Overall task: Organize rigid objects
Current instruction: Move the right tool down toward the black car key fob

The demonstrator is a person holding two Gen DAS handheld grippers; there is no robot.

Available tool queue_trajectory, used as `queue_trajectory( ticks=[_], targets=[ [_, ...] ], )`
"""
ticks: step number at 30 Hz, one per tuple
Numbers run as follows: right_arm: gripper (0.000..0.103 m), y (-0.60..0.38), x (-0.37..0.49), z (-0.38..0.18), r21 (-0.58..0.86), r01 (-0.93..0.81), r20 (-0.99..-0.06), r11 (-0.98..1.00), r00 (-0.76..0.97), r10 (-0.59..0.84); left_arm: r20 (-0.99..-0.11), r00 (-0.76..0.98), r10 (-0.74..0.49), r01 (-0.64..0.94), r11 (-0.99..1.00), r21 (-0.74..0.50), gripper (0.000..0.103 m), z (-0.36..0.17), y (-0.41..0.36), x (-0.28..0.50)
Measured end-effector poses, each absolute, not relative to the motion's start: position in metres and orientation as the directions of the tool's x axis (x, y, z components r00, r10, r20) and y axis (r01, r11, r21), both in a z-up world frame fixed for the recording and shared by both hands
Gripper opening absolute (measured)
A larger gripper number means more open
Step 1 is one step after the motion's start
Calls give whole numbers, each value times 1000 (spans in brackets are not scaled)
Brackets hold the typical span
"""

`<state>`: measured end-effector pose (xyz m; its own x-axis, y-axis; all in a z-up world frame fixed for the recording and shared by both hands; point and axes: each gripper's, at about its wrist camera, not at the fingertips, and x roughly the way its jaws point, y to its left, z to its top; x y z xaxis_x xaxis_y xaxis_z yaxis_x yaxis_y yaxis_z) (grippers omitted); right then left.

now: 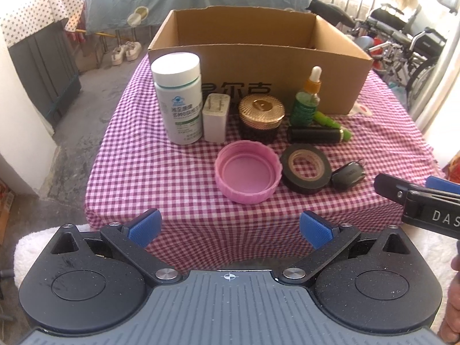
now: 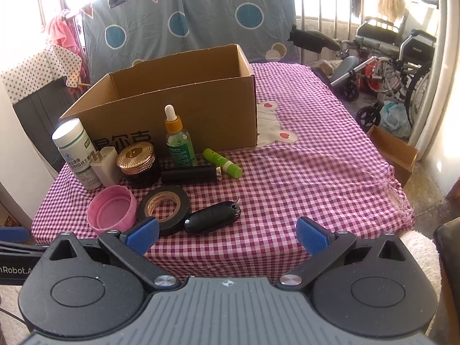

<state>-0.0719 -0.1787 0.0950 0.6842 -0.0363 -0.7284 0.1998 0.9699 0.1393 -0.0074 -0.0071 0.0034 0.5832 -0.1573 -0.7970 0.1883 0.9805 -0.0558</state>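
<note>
An open cardboard box (image 1: 287, 66) (image 2: 201, 109) stands at the back of the checked table. In front of it are a white pill bottle (image 1: 178, 97) (image 2: 74, 152), a white plug adapter (image 1: 215, 118) (image 2: 105, 166), a gold-lidded jar (image 1: 261, 116) (image 2: 139, 164), a green dropper bottle (image 1: 306, 97) (image 2: 178, 138), a black tube (image 1: 314, 135) (image 2: 189, 174), a green stick (image 1: 330, 122) (image 2: 221, 162), a pink lid (image 1: 247, 171) (image 2: 112, 208), black tape (image 1: 306, 168) (image 2: 165, 204) and a black key fob (image 1: 348, 174) (image 2: 212, 218). My left gripper (image 1: 229, 228) and right gripper (image 2: 227, 234) hover open and empty before the table's front edge.
The table wears a purple checked cloth (image 1: 161, 158) (image 2: 316, 172). Wheelchairs (image 1: 402, 46) (image 2: 396, 66) stand at the right, and a small cardboard box (image 2: 394, 152) sits on the floor beside the table. A patterned sheet (image 2: 187, 14) hangs behind. White fleece (image 1: 37, 241) lies below me.
</note>
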Motion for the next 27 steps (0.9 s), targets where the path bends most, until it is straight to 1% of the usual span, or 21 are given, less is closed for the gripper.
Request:
queue_trajectory(
  ticks=[7, 11, 14, 15, 16, 18, 19, 21, 25, 26, 27],
  targets=[
    [103, -209, -73, 91, 298, 218, -691, 930, 721, 52, -748, 592, -300, 336, 935, -109, 102, 1, -29, -5],
    [102, -221, -71, 81, 414, 207, -664, 886, 734, 139, -708, 606, -364, 450, 890, -72, 101, 2, -49, -7],
    [95, -228, -66, 72, 496, 197, -647, 845, 733, 209, -696, 594, -404, 546, 837, -19, 96, -1, -68, -6],
    [89, -232, -64, 68, 528, 198, -642, 826, 730, 235, -698, 583, -417, 574, 819, -10, 94, -2, -75, -5],
    [80, -234, -61, 64, 551, 201, -640, 810, 724, 256, -701, 572, -427, 597, 802, -1, 91, -4, -81, -4],
    [72, -238, -56, 55, 588, 211, -642, 781, 709, 292, -713, 548, -437, 633, 774, 12, 73, -8, -91, 0],
    [68, -240, -54, 52, 602, 214, -641, 769, 704, 305, -722, 536, -438, 645, 764, 16, 71, -10, -96, 3],
    [65, -245, -52, 45, 624, 222, -642, 749, 693, 329, -734, 520, -437, 667, 745, 28, 61, -14, -104, 6],
    [54, -249, -49, 38, 648, 223, -641, 728, 676, 364, -746, 511, -427, 695, 716, 66, 56, -19, -119, 11],
    [53, -250, -48, 36, 654, 225, -641, 723, 672, 371, -752, 507, -421, 699, 711, 74, 53, -20, -122, 12],
    [49, -251, -47, 34, 658, 226, -641, 718, 669, 377, -759, 505, -412, 702, 707, 83, 51, -22, -125, 13]
  ],
)
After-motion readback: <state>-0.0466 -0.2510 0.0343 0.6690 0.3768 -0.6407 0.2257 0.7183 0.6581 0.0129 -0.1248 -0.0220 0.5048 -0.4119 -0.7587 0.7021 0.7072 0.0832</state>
